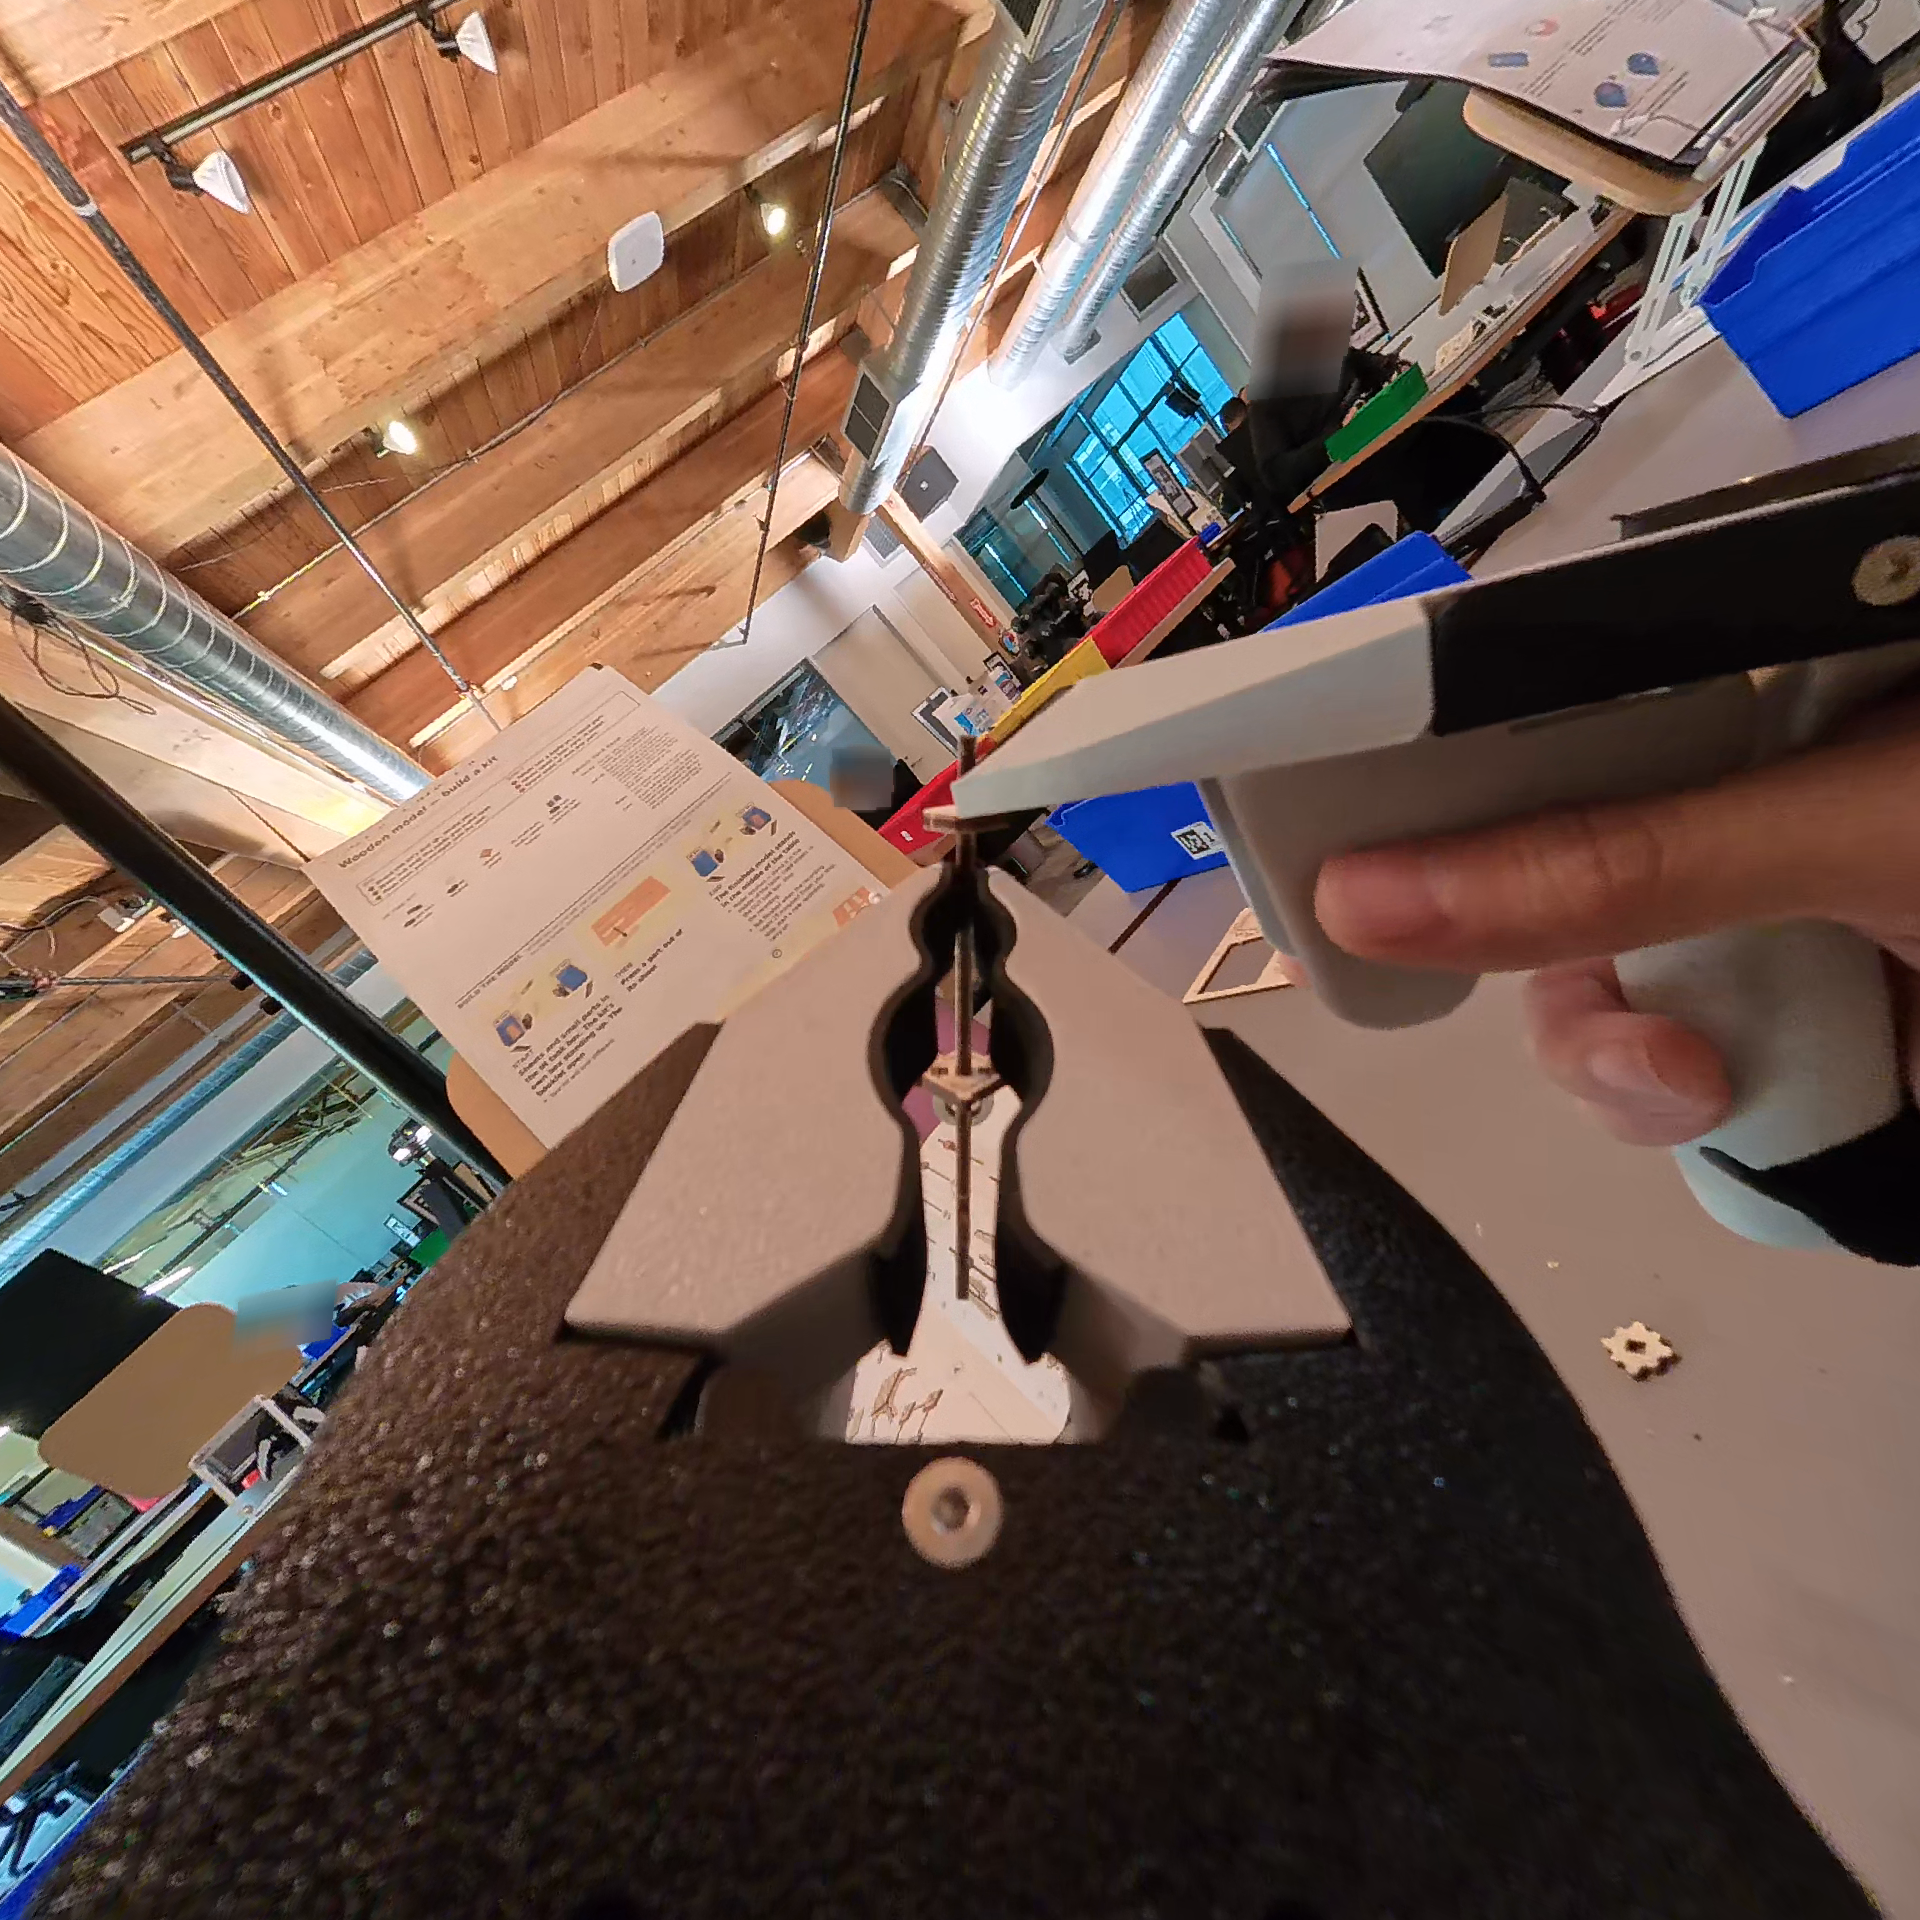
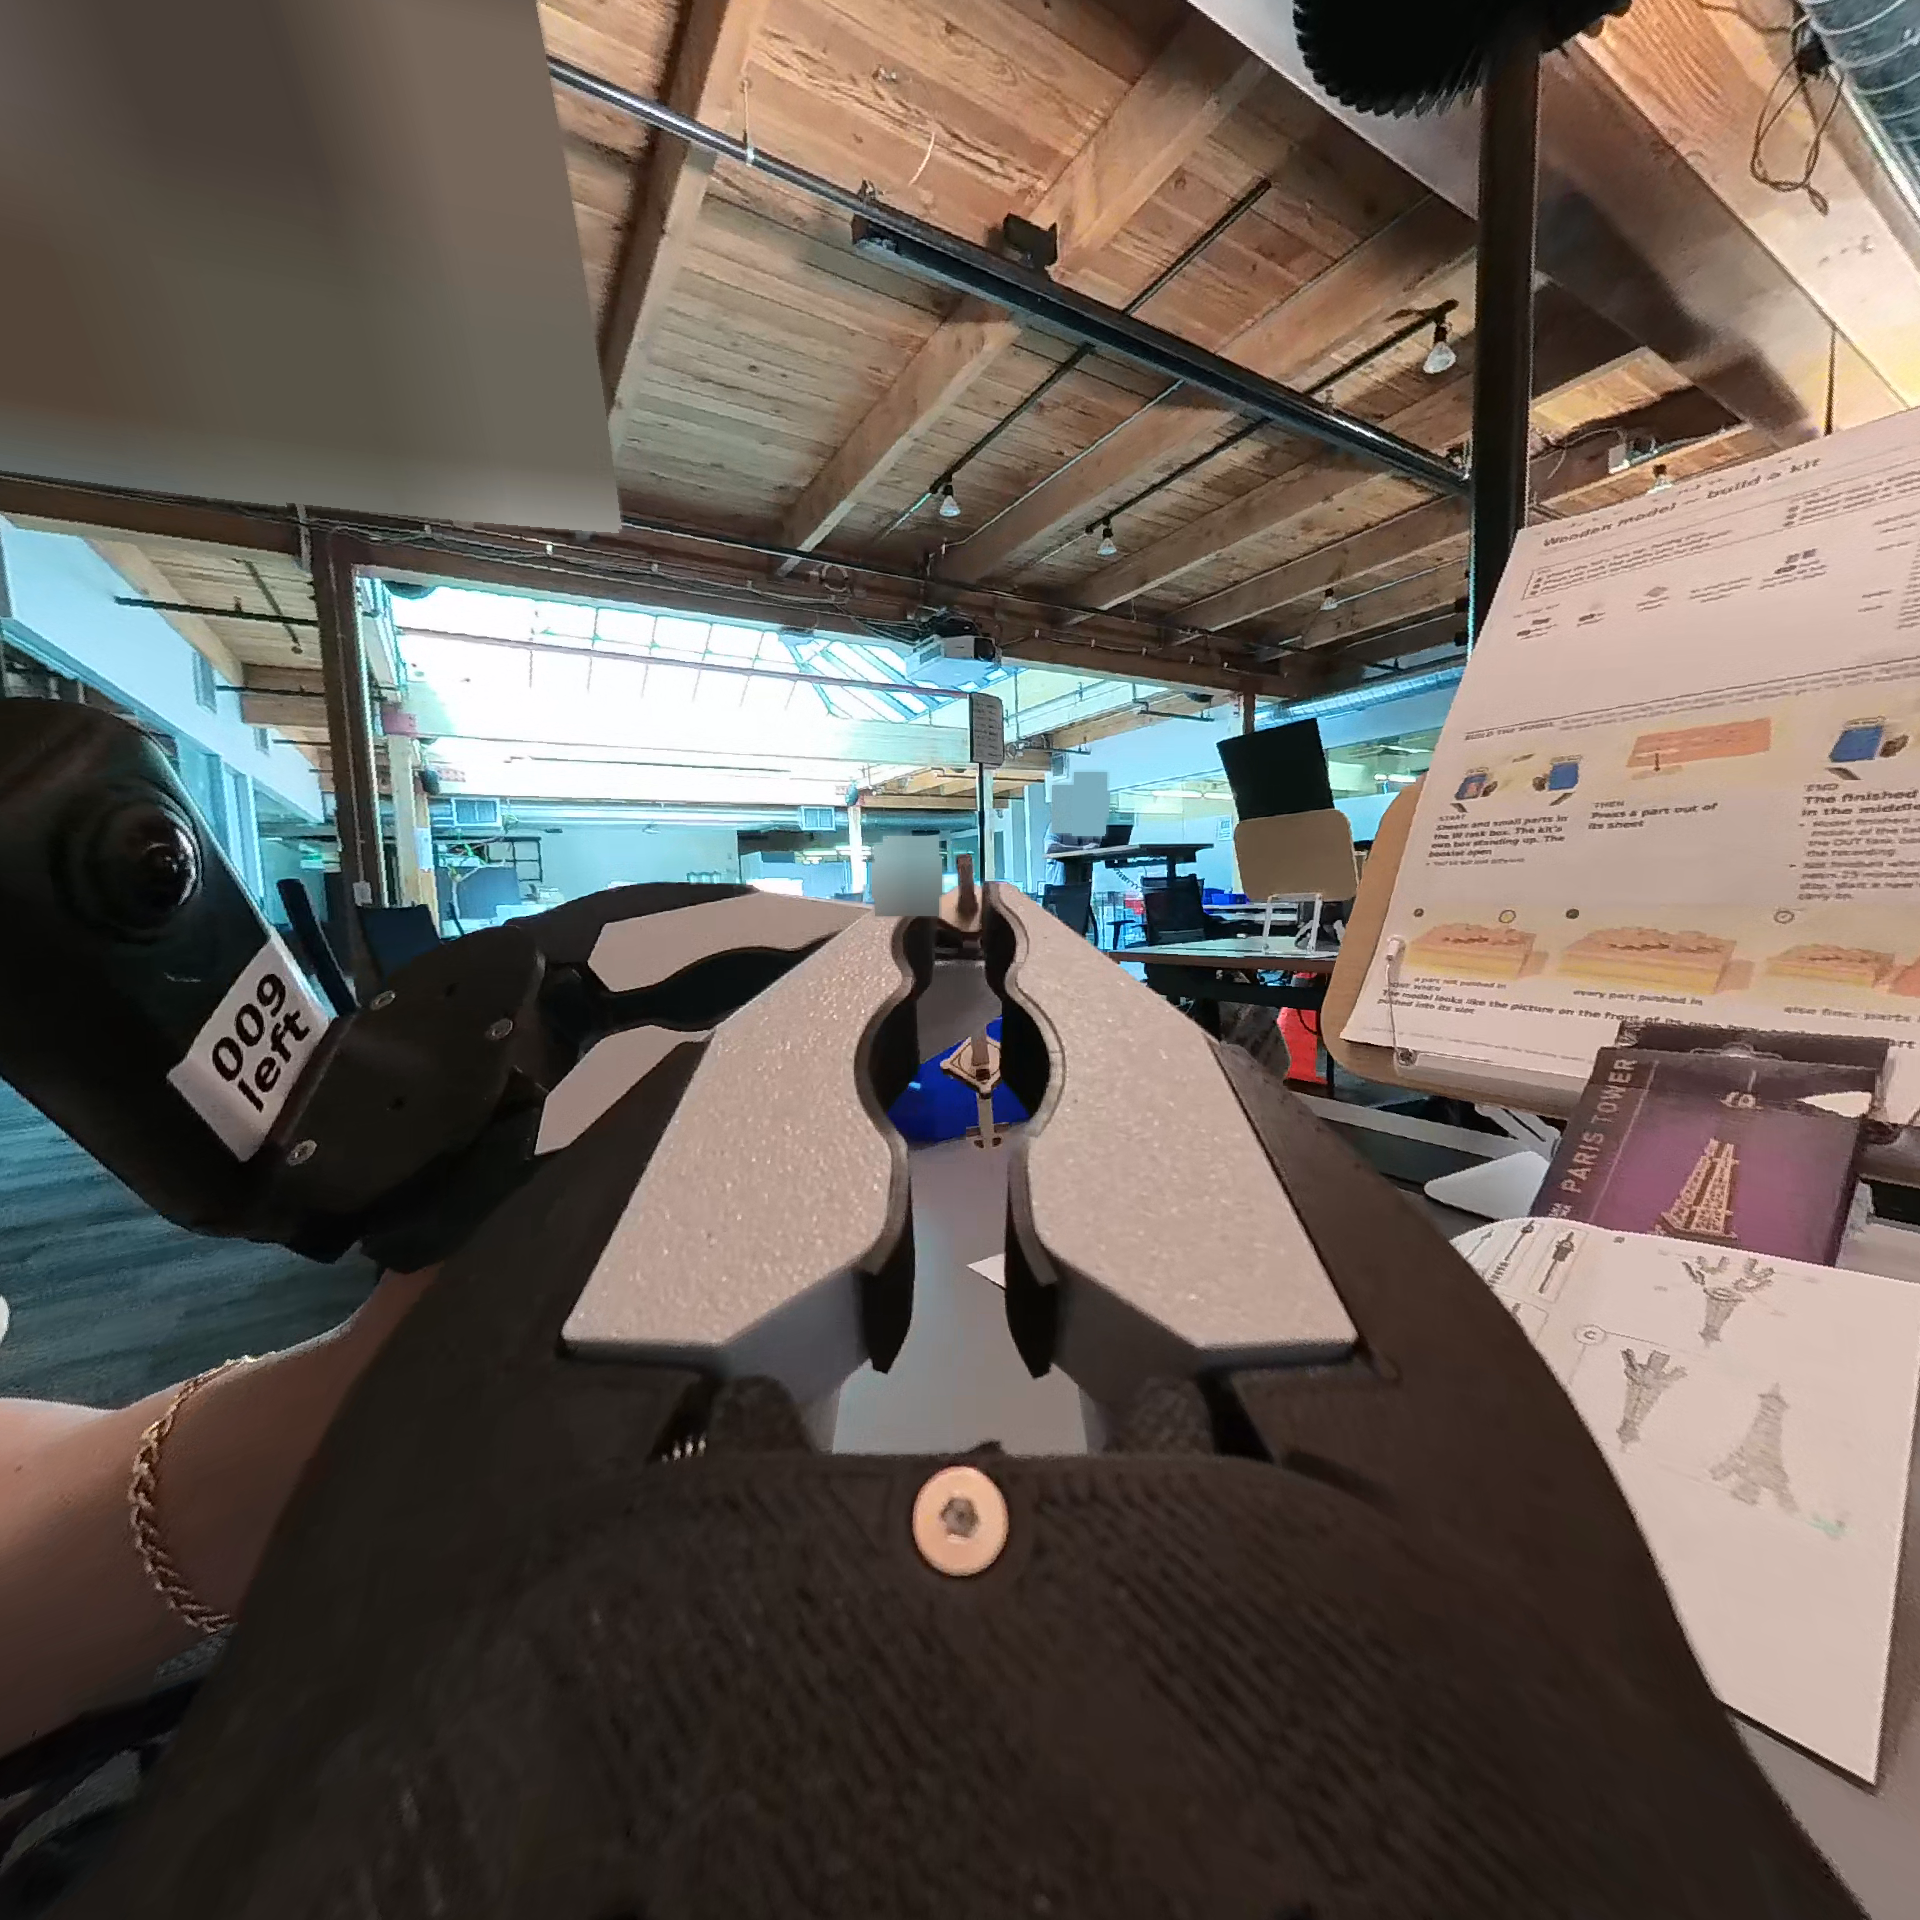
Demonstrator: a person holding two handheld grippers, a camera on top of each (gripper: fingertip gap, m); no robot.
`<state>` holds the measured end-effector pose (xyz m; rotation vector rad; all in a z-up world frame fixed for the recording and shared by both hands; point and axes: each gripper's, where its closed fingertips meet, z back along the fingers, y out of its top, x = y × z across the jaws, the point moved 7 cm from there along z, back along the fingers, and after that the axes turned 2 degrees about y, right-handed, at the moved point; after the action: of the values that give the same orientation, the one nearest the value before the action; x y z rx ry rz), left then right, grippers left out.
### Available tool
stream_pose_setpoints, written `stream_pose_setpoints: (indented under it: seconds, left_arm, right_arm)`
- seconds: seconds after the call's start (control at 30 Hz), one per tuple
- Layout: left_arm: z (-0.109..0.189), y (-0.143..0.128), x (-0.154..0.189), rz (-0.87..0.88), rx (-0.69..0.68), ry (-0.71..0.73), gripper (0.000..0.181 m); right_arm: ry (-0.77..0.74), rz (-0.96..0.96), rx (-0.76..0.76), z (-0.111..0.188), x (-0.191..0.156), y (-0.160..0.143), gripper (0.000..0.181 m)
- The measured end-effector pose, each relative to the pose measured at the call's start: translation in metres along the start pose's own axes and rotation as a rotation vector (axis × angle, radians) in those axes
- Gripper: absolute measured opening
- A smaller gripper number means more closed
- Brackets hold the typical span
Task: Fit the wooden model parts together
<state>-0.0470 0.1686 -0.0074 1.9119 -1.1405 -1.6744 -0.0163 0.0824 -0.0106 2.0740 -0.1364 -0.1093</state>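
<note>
My left gripper is shut on a thin wooden spire, seen edge-on, which sticks out past the fingertips. A small square wooden collar sits on the spire between the fingers. My right gripper comes in from the right, held by a hand, and is shut on a tiny wooden piece against the spire's upper end. In the right wrist view the right gripper pinches that piece. The spire and collar show through the finger gap.
An instruction sheet on a stand is behind the work. A purple kit box and a paper booklet lie to the right. A loose wooden bit, a wooden sheet frame and blue bins are on the grey table. My left and right fingertips are right by each other.
</note>
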Motion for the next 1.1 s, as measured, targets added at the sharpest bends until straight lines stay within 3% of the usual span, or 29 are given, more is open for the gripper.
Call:
stream_pose_setpoints:
  seconds: [0.4,0.8,1.1]
  left_arm:
    - [0.0015,0.0026,0.0027,0.009,0.007,0.002,0.0]
    - [0.0027,0.0022,0.0021,0.02,0.021,0.0,0.0]
    - [0.0034,0.002,0.0018,0.019,0.024,0.004,0.0]
  right_arm:
    - [-0.017,0.014,0.017,0.0013,-0.0014,0.0002,0.001]
    - [-0.04,0.087,0.006,0.0009,-0.0015,0.0009,0.013]
    - [-0.028,0.084,0.001,-0.0001,-0.0024,0.0006,0.011]
